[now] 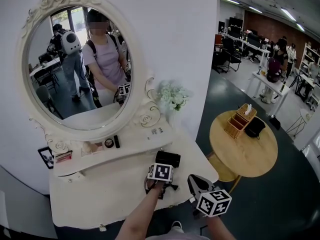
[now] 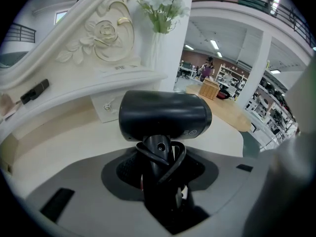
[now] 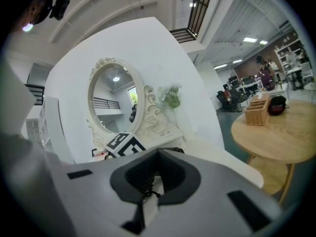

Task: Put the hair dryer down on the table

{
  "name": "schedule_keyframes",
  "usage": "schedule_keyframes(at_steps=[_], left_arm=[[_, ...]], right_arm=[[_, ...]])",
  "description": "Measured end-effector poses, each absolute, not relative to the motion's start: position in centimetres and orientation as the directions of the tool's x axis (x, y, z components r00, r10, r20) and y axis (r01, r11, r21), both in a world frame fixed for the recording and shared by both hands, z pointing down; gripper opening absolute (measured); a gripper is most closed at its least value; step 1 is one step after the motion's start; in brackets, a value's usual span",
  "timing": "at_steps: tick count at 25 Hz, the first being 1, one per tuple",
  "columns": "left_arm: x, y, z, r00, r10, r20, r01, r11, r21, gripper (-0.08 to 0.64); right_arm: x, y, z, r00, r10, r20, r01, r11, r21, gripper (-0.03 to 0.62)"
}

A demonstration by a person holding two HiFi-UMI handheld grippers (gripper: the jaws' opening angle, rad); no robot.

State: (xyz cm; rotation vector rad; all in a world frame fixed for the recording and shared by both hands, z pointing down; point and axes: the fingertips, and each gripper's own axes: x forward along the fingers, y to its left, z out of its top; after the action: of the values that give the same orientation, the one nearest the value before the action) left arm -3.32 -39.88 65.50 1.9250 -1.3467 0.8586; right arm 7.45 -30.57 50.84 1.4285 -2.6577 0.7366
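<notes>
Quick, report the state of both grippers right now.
Left gripper: closed on the handle of the hair dryer.
Right gripper: closed, holding nothing.

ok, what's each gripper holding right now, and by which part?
The left gripper holds the black hair dryer by its handle, with the cord looped round it. The right gripper holds nothing between its jaws.

Left tool (image 1: 162, 171) holds hair dryer (image 1: 168, 159) over white table (image 1: 100, 194).
</notes>
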Motion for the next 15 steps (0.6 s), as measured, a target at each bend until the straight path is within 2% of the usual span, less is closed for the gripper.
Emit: schedule_keyframes(at_steps=[15], left_arm=[[-2.7, -40.1, 67.2, 0.227, -0.445, 0.866, -0.946, -0.314, 0.087, 0.189]], right_arm=[[7.8, -30.9, 51.4, -0.564, -0.784, 0.260, -0.799, 0.440, -0.410, 0.002]])
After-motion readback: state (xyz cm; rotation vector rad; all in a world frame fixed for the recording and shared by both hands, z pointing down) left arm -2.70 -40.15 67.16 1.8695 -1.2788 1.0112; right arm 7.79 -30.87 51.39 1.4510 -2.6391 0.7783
